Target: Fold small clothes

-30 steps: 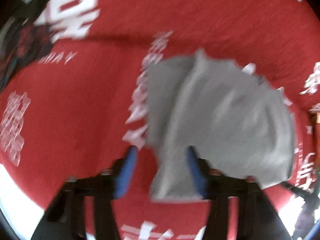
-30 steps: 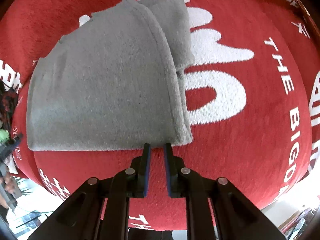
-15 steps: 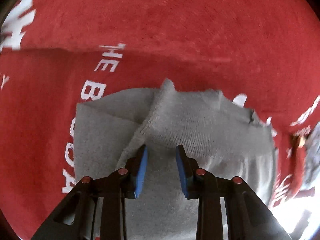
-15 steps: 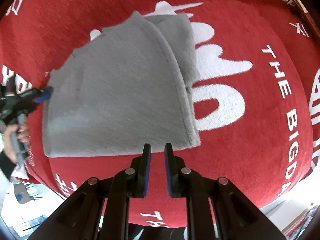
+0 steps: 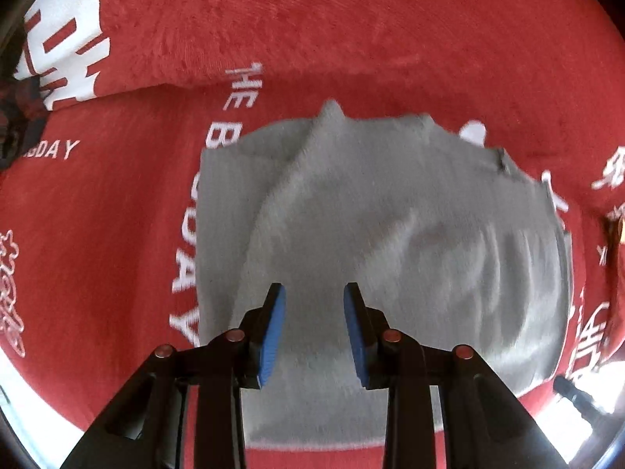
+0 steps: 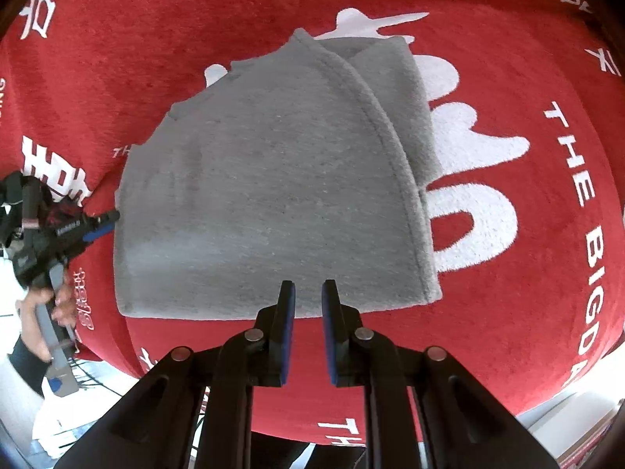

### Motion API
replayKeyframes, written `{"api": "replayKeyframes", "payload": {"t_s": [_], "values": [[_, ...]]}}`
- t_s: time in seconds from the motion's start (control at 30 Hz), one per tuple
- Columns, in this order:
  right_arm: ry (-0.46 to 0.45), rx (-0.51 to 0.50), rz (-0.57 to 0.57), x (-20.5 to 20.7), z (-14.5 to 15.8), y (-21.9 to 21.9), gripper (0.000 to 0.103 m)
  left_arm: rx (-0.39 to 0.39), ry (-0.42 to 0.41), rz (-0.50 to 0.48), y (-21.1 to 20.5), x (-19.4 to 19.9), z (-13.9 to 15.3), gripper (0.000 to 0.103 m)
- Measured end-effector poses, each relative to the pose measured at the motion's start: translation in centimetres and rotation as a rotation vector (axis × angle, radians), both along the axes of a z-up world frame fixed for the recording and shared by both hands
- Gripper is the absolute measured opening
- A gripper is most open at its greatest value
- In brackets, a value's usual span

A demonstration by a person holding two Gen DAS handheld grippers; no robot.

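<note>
**Grey garment lying folded on the red cloth, both grippers empty**

The grey garment (image 6: 269, 179) is lying in the middle of the right wrist frame, already doubled over, with a stitched hem running from upper centre down to lower right and a second layer peeking out beside it. It is resting on a red cloth (image 6: 527, 273) printed with white lettering that is covering the counter. Judging by its fleecy nap, it is looking light, soft and floppy; it will probably drape and slide on itself, so pinching through all layers at a corner or along the thick hem seems the surest hold.

The right gripper (image 6: 307, 293) is hovering just past the near edge, its fingers standing almost together with nothing between them. The left gripper (image 5: 314, 305) is pointing down over the garment (image 5: 390, 242), its fingers parted and gripping nothing; in the right wrist frame it is showing at the garment's left edge (image 6: 97, 226), carried by a person's hand (image 6: 43, 305).
</note>
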State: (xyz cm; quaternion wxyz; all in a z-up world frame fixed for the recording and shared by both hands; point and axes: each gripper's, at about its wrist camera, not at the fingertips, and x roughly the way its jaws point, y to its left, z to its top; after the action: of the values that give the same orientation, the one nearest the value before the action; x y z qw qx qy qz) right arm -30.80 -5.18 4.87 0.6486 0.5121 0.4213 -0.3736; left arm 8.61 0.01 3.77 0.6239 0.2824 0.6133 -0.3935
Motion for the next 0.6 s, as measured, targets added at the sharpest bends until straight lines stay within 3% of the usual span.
{"api": "replayKeyframes", "payload": {"t_s": [0.27,0.3,0.33,0.37,0.43,0.6], "values": [[-0.013,0.019,0.018,0.3,-0.2,-0.7,0.016,0.067,-0.041,-0.017,1.1,-3.7,0.4,0.035],[-0.016,0.022,0.017,0.2,-0.2,-0.8,0.016,0.070,-0.046,-0.018,1.1,-4.0,0.5,0.045],[-0.020,0.026,0.019,0.2,-0.3,-0.9,0.016,0.072,-0.057,-0.015,1.2,-4.3,0.6,0.080],[-0.021,0.029,0.021,0.2,-0.3,-0.9,0.016,0.061,-0.084,-0.003,1.3,-4.5,0.9,0.100],[-0.023,0.035,0.025,0.1,-0.4,-0.9,0.016,0.034,-0.129,0.009,1.4,-5.0,1.6,0.101],[-0.032,0.053,0.020,-0.4,-0.7,-1.0,0.016,0.055,-0.126,0.009,1.2,-5.5,1.7,0.101]]}}
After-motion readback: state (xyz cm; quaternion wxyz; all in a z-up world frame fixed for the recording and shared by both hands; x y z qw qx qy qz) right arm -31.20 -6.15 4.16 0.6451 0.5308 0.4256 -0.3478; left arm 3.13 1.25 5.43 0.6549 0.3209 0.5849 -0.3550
